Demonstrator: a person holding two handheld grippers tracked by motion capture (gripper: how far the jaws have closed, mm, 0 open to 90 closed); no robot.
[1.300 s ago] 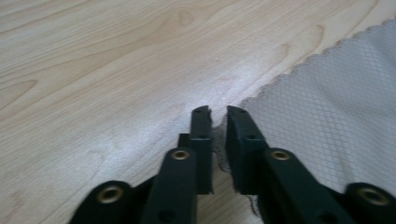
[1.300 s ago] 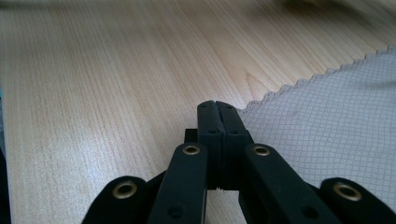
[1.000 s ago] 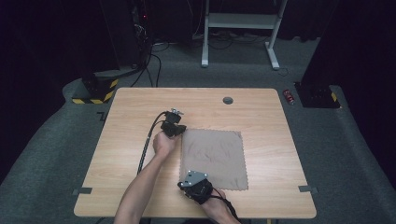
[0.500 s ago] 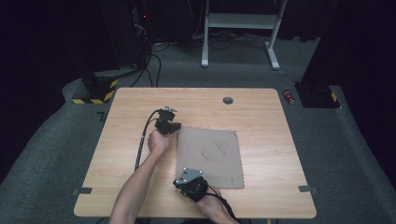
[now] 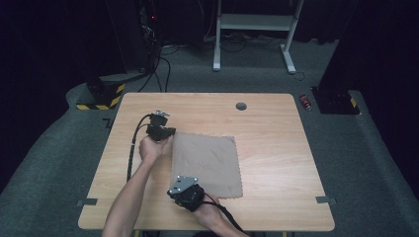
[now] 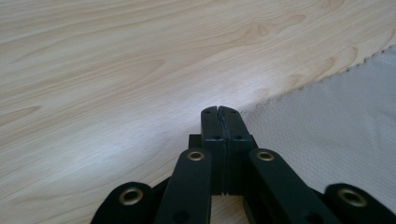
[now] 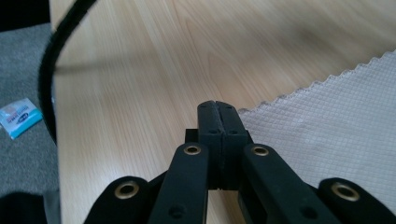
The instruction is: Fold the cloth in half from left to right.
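Observation:
A grey-brown cloth (image 5: 207, 160) with a zigzag edge lies flat on the wooden table (image 5: 276, 148). My left gripper (image 5: 170, 133) is at the cloth's far left corner, and my right gripper (image 5: 176, 185) is at its near left corner. In the left gripper view the black jaws (image 6: 218, 110) are pressed together, and the cloth (image 6: 336, 140) runs in under their tip. In the right gripper view the gripper (image 7: 217, 105) is shut the same way, with the cloth's (image 7: 336, 121) corner caught at its jaws.
A round cable hole (image 5: 241, 105) sits near the table's far edge. The left gripper's black cable (image 5: 132, 148) loops over the table's left side. On the carpet lie a small red object (image 5: 307, 101), a yellow-black striped box (image 5: 101, 94) and a blue-white packet (image 7: 17, 116).
Both grippers have moved left across the table, and the cloth has slid left with them, staying flat.

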